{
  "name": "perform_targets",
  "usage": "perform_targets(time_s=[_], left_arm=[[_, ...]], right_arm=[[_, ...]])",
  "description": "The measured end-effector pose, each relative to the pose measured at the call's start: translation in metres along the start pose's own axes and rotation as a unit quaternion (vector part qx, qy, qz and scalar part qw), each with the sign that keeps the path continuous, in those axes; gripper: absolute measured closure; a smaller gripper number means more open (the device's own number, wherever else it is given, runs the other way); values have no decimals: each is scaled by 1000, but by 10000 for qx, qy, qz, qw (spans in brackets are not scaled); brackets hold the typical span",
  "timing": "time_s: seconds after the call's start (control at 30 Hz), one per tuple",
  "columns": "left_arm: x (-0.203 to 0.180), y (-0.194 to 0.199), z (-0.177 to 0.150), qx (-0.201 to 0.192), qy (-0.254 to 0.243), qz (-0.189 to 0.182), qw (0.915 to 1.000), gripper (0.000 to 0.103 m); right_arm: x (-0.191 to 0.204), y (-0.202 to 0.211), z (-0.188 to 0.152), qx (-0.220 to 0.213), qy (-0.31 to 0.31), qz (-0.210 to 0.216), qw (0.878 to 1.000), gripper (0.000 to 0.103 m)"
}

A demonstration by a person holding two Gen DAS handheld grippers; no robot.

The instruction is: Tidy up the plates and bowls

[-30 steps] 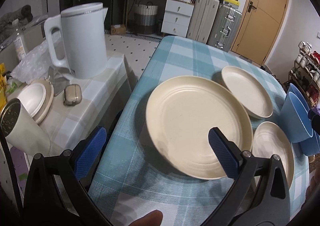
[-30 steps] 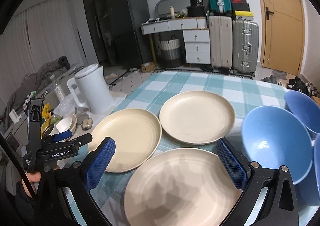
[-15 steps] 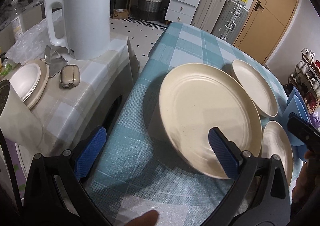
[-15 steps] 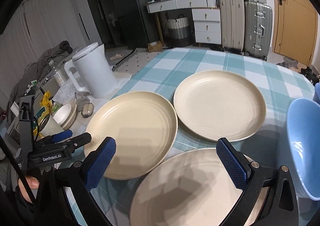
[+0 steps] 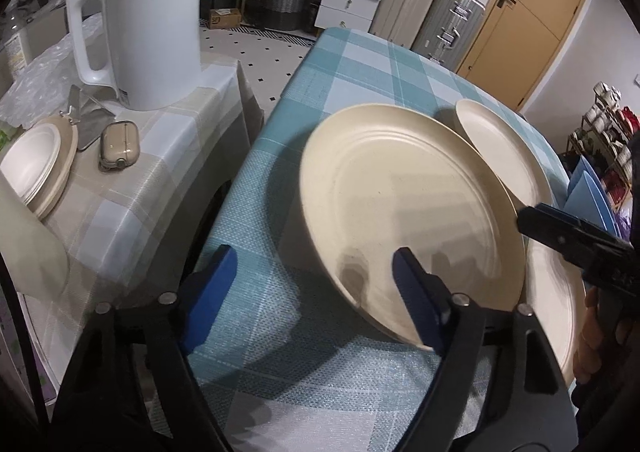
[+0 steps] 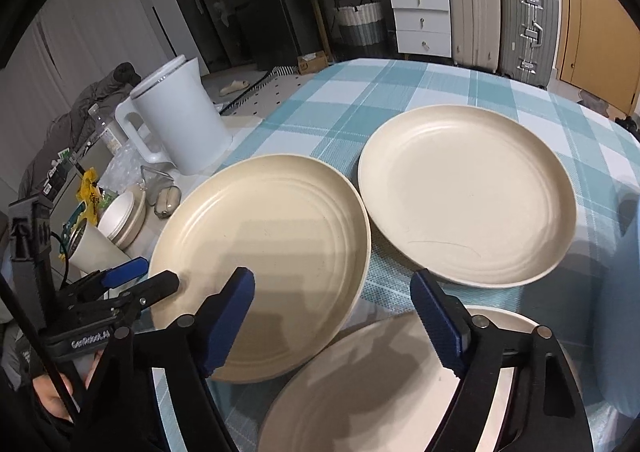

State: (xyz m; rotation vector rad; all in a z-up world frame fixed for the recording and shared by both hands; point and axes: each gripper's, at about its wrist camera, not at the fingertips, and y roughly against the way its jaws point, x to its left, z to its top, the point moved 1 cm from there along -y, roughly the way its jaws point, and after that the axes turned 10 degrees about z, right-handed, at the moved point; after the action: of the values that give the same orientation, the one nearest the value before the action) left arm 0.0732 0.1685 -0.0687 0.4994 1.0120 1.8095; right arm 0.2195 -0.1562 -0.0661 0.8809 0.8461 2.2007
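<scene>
1. Our left gripper (image 5: 312,288) has its jaws apart and closing. The near rim of the left cream plate (image 5: 408,212) lies under the right-hand blue pad, but we see no pad pressing on it, so we judge nothing is gripped yet.
2. Our right gripper (image 6: 332,316) also has its jaws apart and closing. Between them we see the gap where the left plate and the nearest cream plate (image 6: 380,384) come close together; neither pad is clamped on a rim.
3. Three cream plates lie flat and separate on the blue checked tabletop (image 6: 400,92): the left one, the nearest one, and the far cream plate (image 6: 468,192). None is stacked on another, though in the right wrist view the left plate's edge seems just to overlap the nearest one.
4. Blue bowls (image 5: 588,192) stand at the right edge of the tabletop, only partly in view; we cannot tell whether they are nested.
5. The white kettle (image 5: 148,24) and a small stack of dishes (image 5: 36,168) sit on the side table beside us, apart from the work.
6. Our judgement: the organizing has barely begun. Gathering the plates into one pile and sorting the bowls are both left to do.
</scene>
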Motion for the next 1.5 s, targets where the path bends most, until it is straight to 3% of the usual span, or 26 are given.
perform_targets(time_s=[0.3, 0.5, 0.6, 0.8, 1.5], left_arm=[[-4, 0, -2, -20, -104, 24, 9999, 47], [-4, 1, -3, -31, -157, -64, 9999, 69], [-6, 2, -4, -61, -198, -152, 9997, 79], [-11, 3, -5, -131, -247, -80, 9996, 80], [-8, 30, -1, -473, -260, -46, 9985, 80]], right_arm=[[-2, -21, 3, 193, -45, -182, 9996, 47], [-2, -29, 3, 268, -1, -354, 9990, 69], [-1, -29, 3, 235, 17, -445, 9987, 73], [-3, -27, 2, 212, 8, -520, 9984, 80], [13, 0, 4, -82, 85, -541, 9985, 80]])
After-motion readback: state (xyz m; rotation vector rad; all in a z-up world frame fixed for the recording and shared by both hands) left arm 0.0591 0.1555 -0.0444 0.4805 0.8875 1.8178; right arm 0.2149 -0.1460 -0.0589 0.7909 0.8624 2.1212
